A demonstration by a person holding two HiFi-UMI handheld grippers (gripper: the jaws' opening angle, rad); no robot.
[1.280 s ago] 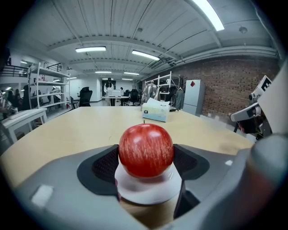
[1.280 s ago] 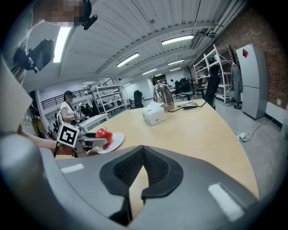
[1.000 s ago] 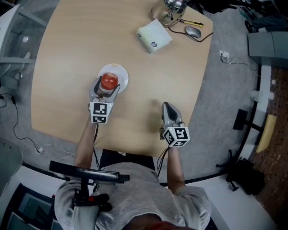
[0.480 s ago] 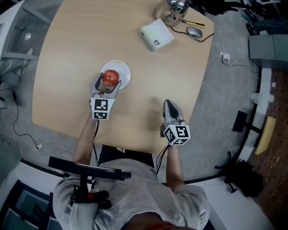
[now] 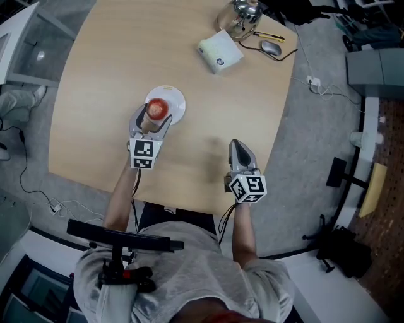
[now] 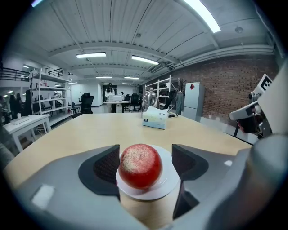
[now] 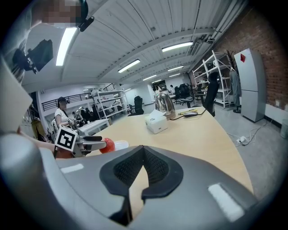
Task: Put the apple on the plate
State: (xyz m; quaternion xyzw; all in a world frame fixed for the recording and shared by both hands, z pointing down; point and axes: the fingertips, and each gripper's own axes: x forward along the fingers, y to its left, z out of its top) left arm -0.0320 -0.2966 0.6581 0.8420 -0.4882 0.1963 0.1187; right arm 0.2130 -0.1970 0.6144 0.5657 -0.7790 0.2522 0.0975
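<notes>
A red apple rests on the near part of a small white plate on the wooden table. My left gripper is around it with the jaws a little apart. In the left gripper view the apple stands on the plate; the left pad is close against it and a gap shows before the right pad. My right gripper hovers near the table's front edge, shut and empty. In the right gripper view the right gripper faces the apple at the left.
A tissue box lies at the far side of the table, with a glass kettle, a mouse and a cable behind it. The table's curved right edge runs close to my right gripper.
The left gripper has carried the apple slightly further over the plate and its jaws have eased apart. The right gripper has stayed where it was.
</notes>
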